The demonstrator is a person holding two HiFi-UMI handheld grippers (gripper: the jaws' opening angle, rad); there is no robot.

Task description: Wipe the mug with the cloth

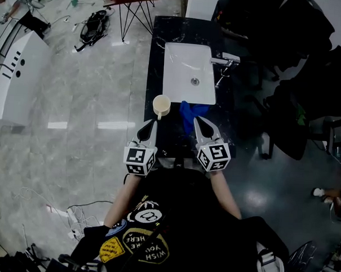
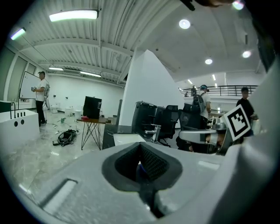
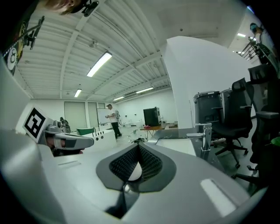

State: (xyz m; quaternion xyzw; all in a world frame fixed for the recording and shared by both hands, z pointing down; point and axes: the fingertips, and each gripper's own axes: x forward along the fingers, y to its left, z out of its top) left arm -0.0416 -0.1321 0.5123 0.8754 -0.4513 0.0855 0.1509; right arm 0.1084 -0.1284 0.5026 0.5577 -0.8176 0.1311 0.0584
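On the black counter [image 1: 164, 31], the mug [image 1: 161, 106] stands by the sink's [image 1: 170, 48] near left corner, with the blue cloth [image 1: 191, 112] just to its right.
Only the head view shows the mug plainly. The left gripper [image 1: 147, 127] and right gripper [image 1: 203, 125] hang over the counter's near edge, their fingers pressed together on nothing (their own views show this up close). Open floor [image 1: 76, 100] lies to the left, and chairs [image 1: 297, 82] crowd the right.

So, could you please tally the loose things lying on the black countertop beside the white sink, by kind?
Cream ceramic mug: 1
Blue crumpled cloth: 1
Total: 2
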